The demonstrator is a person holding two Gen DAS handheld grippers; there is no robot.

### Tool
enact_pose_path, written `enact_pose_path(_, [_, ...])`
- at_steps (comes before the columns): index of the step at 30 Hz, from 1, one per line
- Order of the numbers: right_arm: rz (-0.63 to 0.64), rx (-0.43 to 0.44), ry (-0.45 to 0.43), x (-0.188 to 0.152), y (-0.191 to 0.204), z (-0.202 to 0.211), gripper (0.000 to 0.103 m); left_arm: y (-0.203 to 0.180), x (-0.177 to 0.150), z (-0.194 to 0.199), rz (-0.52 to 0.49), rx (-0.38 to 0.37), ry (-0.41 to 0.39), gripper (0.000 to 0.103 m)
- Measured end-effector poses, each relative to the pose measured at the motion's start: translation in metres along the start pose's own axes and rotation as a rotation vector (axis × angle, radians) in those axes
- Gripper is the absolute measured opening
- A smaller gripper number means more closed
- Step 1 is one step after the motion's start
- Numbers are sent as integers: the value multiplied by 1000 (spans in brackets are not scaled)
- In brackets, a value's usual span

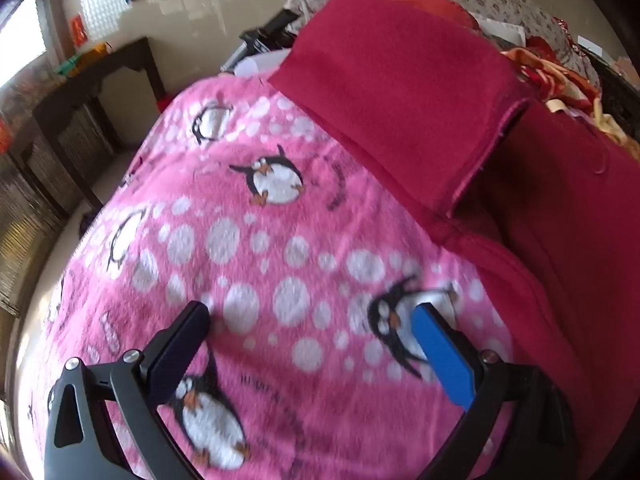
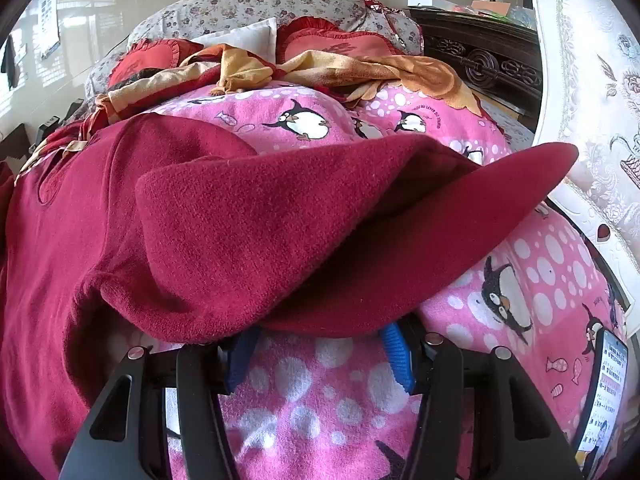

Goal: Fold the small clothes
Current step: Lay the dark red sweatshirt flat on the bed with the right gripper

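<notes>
A dark red fleece garment (image 2: 240, 220) lies across the pink penguin blanket (image 2: 320, 380). One thick flap of it is lifted off the bed and drapes over my right gripper (image 2: 320, 332), hiding the fingertips; only the blue pads (image 2: 394, 356) show below the hem, and the raised flap looks gripped there. In the left wrist view the same garment (image 1: 400, 80) stands up as a raised flap at the upper right. My left gripper (image 1: 312, 312) hovers wide open above the bare blanket (image 1: 260, 260), left of the garment, with nothing between its fingers.
Orange and yellow cloth (image 2: 320, 64), red frilled cushions (image 2: 332, 40) and floral pillows (image 2: 260, 4) are piled at the far end of the bed. A phone (image 2: 604, 392) lies on the blanket at the right, by a white upholstered headboard (image 2: 592, 80). Dark wooden furniture (image 1: 80, 112) stands beyond the bed's left edge.
</notes>
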State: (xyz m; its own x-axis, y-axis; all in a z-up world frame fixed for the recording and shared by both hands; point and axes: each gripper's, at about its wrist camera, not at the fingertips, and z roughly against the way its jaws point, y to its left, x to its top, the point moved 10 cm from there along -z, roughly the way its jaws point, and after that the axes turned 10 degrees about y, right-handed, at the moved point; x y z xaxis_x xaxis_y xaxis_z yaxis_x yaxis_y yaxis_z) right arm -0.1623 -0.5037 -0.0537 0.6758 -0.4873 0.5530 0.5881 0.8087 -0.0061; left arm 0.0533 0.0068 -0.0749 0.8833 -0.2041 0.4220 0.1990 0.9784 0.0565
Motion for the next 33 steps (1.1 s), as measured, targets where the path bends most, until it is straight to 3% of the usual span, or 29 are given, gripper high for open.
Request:
enact_pose_path(3, [0,0,-1,0,0,0,25,13,-10,18,31,-45,15,99])
enact_pose_path(6, [1,-3,-2,0,1,0,25,19,-16,43,49,-94,-20,99])
enact_pose_path(11, [-11,-3,35,-4,-1,2,25,-8,-17,77,-17,-76,-52,99])
enact_pose_path(15, [-30,33,87,-18,0,25,25,-25,-24,98,-55,-97,-67,99])
enact_pose_path(19, [45,74,47,-26,20,73,25,-48,-24,113,-91,-125,-83,100])
enact_pose_path(22, [93,161,62,-35,51,108,25,-57,-22,119,-107,-121,-91,100])
enact_pose_path(23, [141,222,90,-41,73,121,25,-58,-22,120,-103,-123,-89,100])
enact_pose_path(28, [337,362,125,-79,160,152,25,-50,-21,127,-86,-117,-85,100])
enact_pose_path(31, [508,356,179,-119,212,146,25,-45,-21,135,-98,-103,-100,100])
enact_pose_path(33, [638,293,176,-141,237,141,25,-39,-21,140,-103,-91,-111,100])
